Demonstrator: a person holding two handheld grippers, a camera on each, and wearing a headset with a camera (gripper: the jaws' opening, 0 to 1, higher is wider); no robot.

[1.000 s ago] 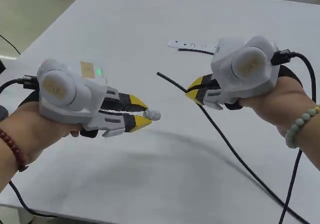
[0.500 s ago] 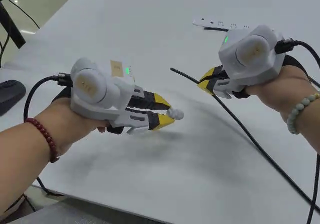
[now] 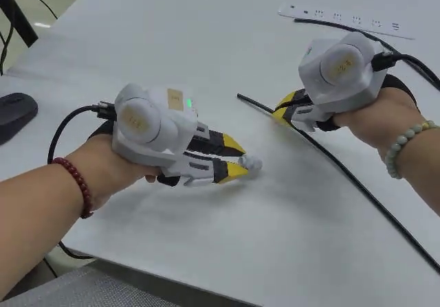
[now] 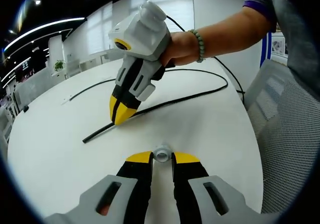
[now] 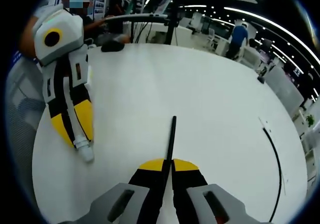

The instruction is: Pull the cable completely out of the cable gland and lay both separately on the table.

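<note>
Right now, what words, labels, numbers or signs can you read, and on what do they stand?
None can be read.
Tan sticker on the white-and-yellow left gripper: too small.
Round beige disc on the white-and-yellow right gripper: faint marks, blurred.
Long white power strip: no legible marking.

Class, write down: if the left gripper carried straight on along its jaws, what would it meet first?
Probably the black cable lying across the table, just beyond the cable gland that the left gripper holds; height above it is unclear.
</note>
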